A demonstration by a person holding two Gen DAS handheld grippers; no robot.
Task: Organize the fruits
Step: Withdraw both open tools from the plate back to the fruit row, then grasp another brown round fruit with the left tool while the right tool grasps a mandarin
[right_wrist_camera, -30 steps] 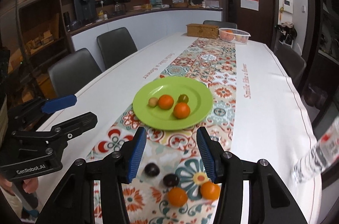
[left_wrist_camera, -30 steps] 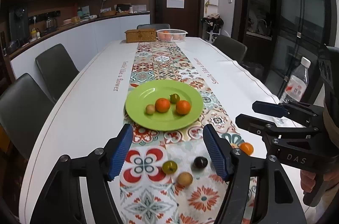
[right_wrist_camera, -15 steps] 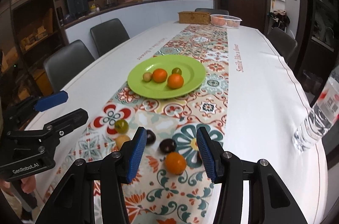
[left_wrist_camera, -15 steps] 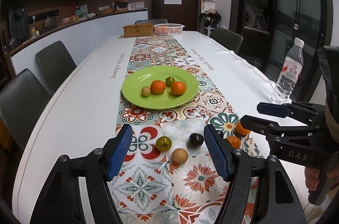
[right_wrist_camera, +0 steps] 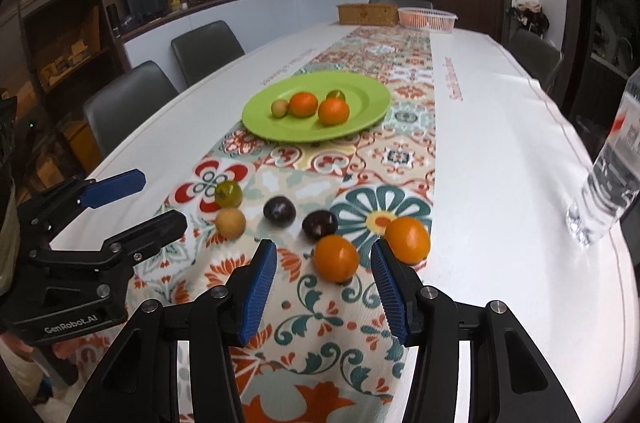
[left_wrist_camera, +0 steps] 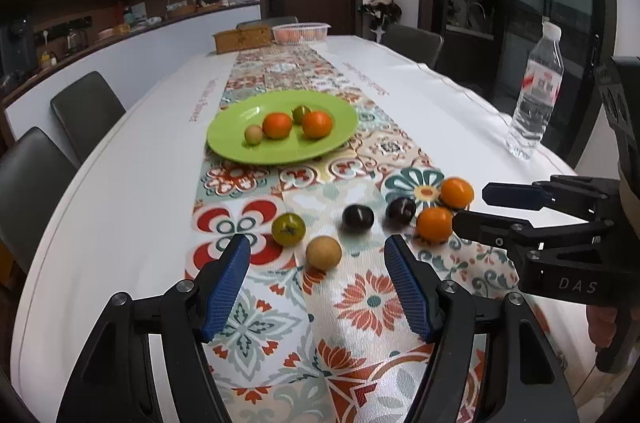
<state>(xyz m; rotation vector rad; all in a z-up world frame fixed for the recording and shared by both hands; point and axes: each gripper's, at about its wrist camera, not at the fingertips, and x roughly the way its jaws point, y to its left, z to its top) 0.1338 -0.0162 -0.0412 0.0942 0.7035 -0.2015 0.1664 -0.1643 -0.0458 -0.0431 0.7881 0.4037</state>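
A green plate (left_wrist_camera: 280,153) on the patterned runner holds two oranges, a green fruit and a small tan fruit. Nearer lie loose fruits: a green fruit (left_wrist_camera: 288,229), a tan fruit (left_wrist_camera: 324,253), two dark plums (left_wrist_camera: 358,217) and two oranges (left_wrist_camera: 434,223). My left gripper (left_wrist_camera: 316,243) hangs open and empty, just short of the tan fruit. In the right wrist view my right gripper (right_wrist_camera: 323,247) stands open and empty, with the near orange (right_wrist_camera: 336,257) just ahead of its blue pads. The other orange (right_wrist_camera: 408,239) sits by the right pad.
A clear water bottle (left_wrist_camera: 536,103) stands on the white cloth near the table's right edge. A wicker box (left_wrist_camera: 242,41) and a white basket (left_wrist_camera: 301,33) sit at the far end. Grey chairs (left_wrist_camera: 86,107) line the left side.
Both grippers have sunk toward the table and drawn closer to the loose fruits, which now sit just ahead of the pads. Neither gripper's jaw width has changed.
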